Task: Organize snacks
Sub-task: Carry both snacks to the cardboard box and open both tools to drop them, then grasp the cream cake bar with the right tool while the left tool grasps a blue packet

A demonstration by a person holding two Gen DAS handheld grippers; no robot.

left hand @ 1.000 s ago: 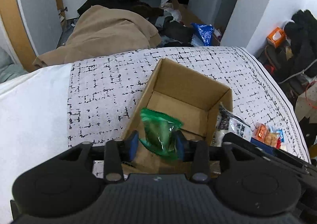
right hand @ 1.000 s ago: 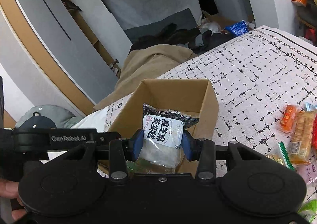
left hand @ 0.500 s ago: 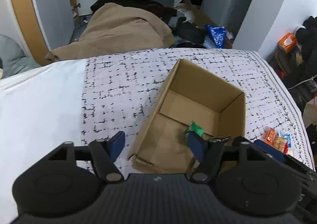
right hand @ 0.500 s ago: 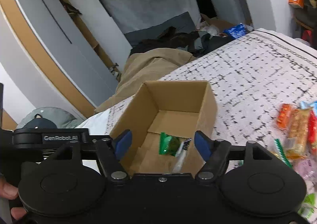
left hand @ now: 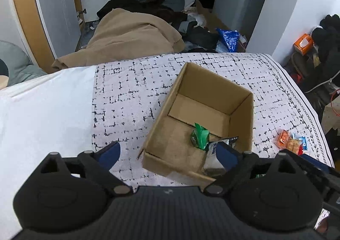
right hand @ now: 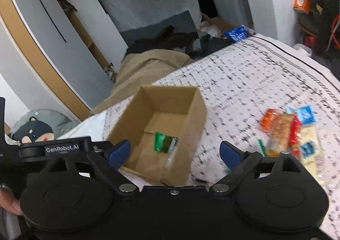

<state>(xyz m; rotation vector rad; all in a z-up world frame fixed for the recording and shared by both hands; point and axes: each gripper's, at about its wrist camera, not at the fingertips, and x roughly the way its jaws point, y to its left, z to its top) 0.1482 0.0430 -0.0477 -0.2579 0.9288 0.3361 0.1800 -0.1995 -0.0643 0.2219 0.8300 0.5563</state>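
Two packets, a green packet (left hand: 199, 136) and a white packet (left hand: 214, 155), lie in the cardboard box (left hand: 212, 82); a snack pile (right hand: 286, 133) waits on the bed's right; left tongs (left hand: 167, 153) and right tongs (right hand: 175, 151) are opening wide, empty

Right wrist view motion-blurred: bedspread pattern (right hand: 265, 82) smeared, loose snack packets (right hand: 291, 133) readable by colour only, no print legible. Clear packet in the box (right hand: 171, 155) a faint streak, partly behind the box wall (right hand: 195, 133). Left wrist view: white packet (left hand: 214, 155) partly covered by the gripper's blue finger (left hand: 226, 154); label unreadable. Snack pile (left hand: 291, 142) small, its near part hidden behind the other gripper's body.
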